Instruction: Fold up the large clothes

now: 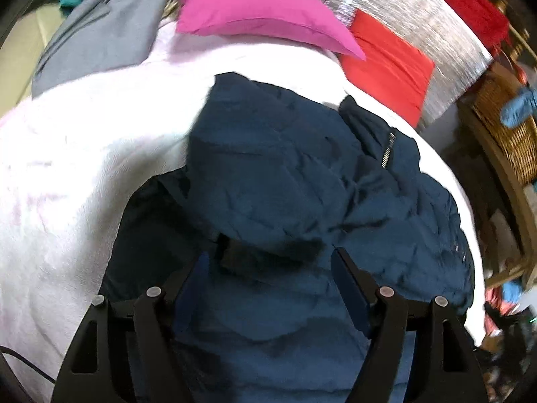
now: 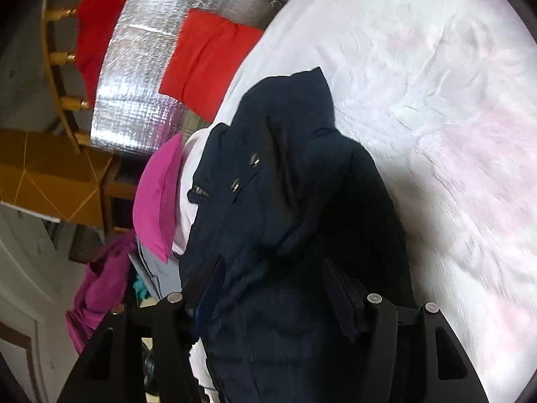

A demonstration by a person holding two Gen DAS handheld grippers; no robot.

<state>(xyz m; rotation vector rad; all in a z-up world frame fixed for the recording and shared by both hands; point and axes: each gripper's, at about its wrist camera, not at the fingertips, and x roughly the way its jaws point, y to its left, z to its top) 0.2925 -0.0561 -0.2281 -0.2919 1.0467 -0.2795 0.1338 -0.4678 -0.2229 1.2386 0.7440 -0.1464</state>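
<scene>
Right gripper (image 2: pixel 272 278) sits with fingers spread over a navy jacket (image 2: pixel 288 201) on a white bedspread (image 2: pixel 419 100). Pink pillow (image 2: pixel 157 198) left, red pillow (image 2: pixel 208 57) far against silver foil.

black tongs (image 1: pixel 272 268), round silver screws; dark pads

Jacket (image 1: pixel 285 168) lies on the bed (image 1: pixel 67 184), pillow (image 1: pixel 255 6) behind

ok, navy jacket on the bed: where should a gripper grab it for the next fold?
Probably the hood's free edge on the navy jacket, coming from above. It lies as a raised flap over the body, on the white bedspread, so the left gripper can pinch one layer there.
</scene>
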